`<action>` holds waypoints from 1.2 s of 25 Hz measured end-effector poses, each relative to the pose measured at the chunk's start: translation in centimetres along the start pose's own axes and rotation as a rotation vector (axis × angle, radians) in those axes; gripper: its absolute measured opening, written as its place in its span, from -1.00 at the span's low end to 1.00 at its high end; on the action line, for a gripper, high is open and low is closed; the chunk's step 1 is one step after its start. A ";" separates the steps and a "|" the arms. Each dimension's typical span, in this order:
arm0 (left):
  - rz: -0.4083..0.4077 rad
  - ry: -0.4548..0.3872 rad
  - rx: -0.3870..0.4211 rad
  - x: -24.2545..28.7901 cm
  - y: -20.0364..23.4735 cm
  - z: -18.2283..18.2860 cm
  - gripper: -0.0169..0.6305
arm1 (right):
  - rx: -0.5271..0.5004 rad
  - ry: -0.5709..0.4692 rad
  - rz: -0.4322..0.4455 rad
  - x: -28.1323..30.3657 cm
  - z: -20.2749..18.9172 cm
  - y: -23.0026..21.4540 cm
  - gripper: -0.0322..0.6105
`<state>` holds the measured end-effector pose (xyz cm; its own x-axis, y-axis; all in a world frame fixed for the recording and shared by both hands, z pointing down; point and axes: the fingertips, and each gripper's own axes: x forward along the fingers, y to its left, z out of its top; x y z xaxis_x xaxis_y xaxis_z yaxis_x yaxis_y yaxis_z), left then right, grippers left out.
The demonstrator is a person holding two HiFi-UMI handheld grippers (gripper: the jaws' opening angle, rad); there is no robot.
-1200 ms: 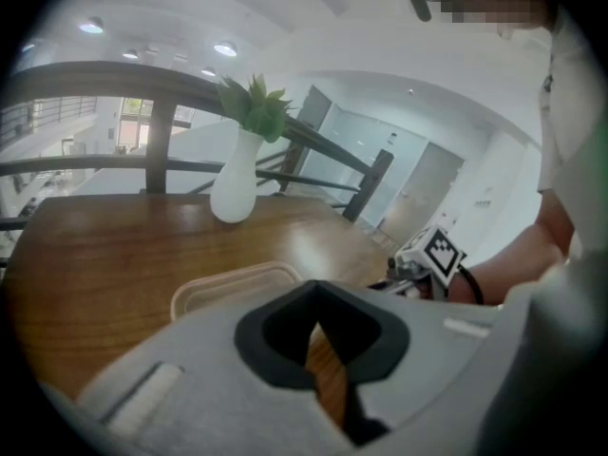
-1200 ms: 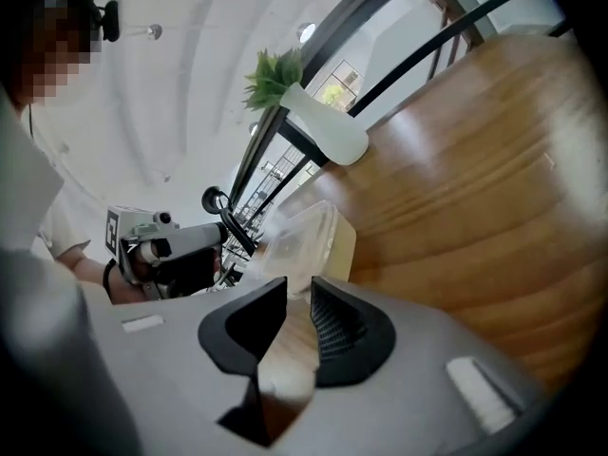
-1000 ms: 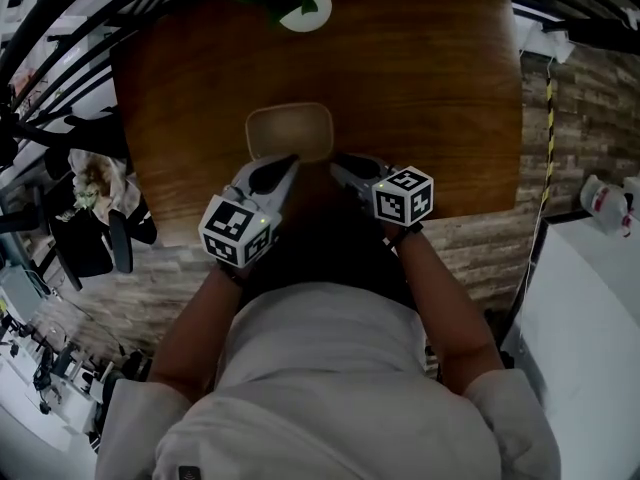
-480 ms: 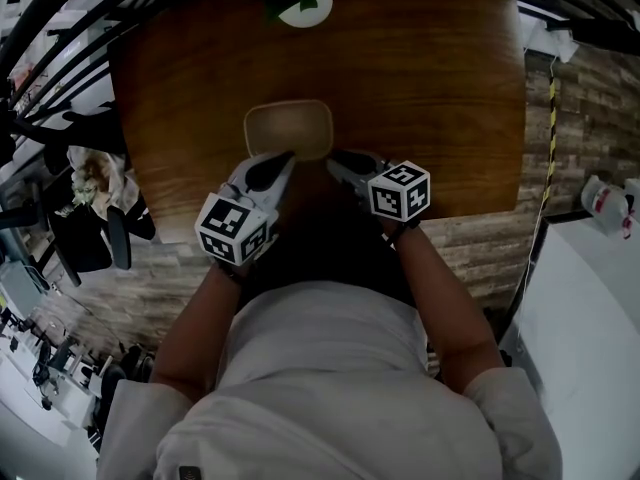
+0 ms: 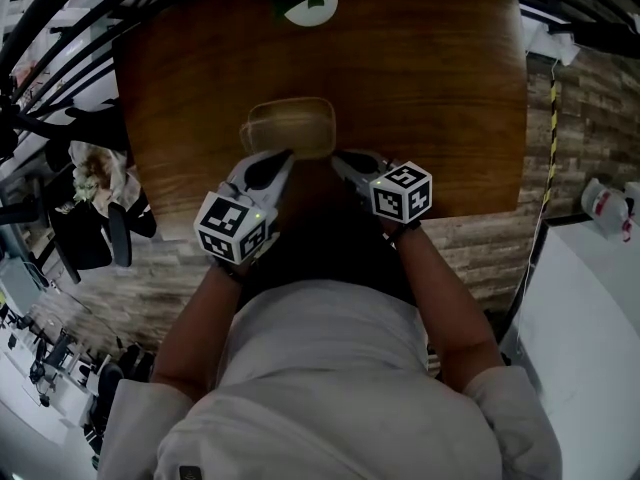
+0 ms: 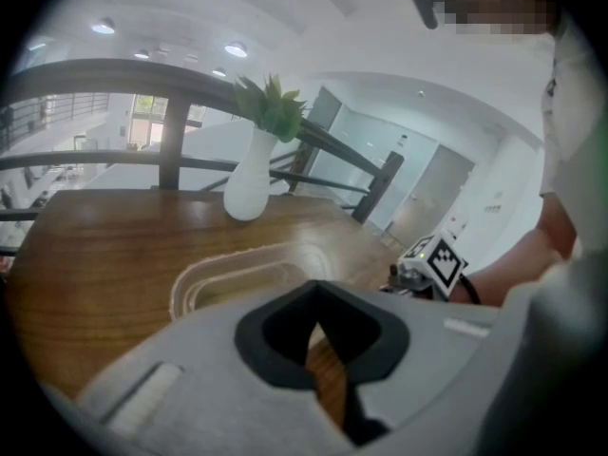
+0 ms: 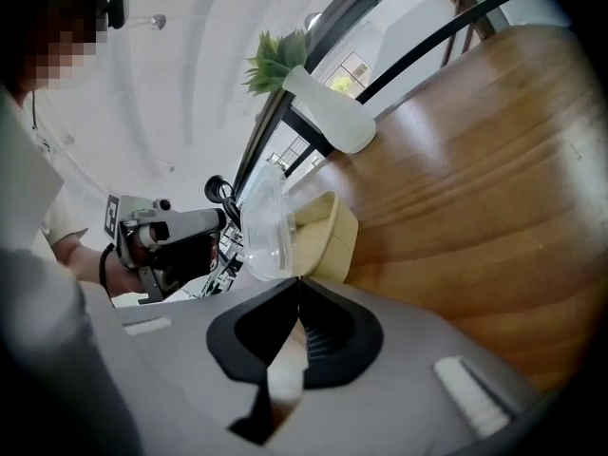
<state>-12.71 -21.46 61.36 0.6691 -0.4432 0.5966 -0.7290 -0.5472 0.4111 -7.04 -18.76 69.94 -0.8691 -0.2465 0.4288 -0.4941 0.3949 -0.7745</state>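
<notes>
The brown wooden table (image 5: 430, 88) is glossy and stands next to a black railing (image 6: 171, 126), in a bright white hall with round ceiling lamps. On the table, close to the person's side, sits a beige container (image 7: 328, 240). The right tool (image 7: 297, 283) has its jaws pressed together on the rim of the clear lid (image 7: 264, 226), which stands tilted up from the container. The left tool (image 6: 316, 288) has its jaws together with nothing between them, just beside the container's near edge. A white vase (image 6: 249, 183) with green leaves stands at the far edge. The floor (image 5: 480, 238) shows brown strips.
</notes>
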 end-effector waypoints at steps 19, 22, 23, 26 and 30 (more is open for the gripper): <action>0.016 -0.124 0.021 -10.3 -2.3 2.5 -0.94 | -0.138 -0.082 0.031 -1.9 3.0 10.7 -0.88; 0.011 -0.156 0.037 -12.8 -2.9 3.1 -0.94 | -0.170 -0.103 0.019 -2.3 3.6 13.2 -0.88; 0.009 -0.167 0.042 -13.7 -3.1 3.2 -0.94 | -0.181 -0.111 0.013 -2.5 3.7 14.1 -0.88; -0.001 -0.201 0.057 -15.9 -4.0 3.9 -0.94 | -0.219 -0.141 -0.008 -3.4 4.3 16.5 -0.88; -0.027 -0.245 0.097 -18.4 -5.3 5.0 -0.94 | -0.263 -0.187 -0.040 -4.8 5.2 19.3 -0.88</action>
<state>-20.43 -13.95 44.72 0.7115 -0.5797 0.3971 -0.7013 -0.6212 0.3497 -12.33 -14.59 50.52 -0.8422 -0.4148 0.3444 -0.5372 0.5912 -0.6016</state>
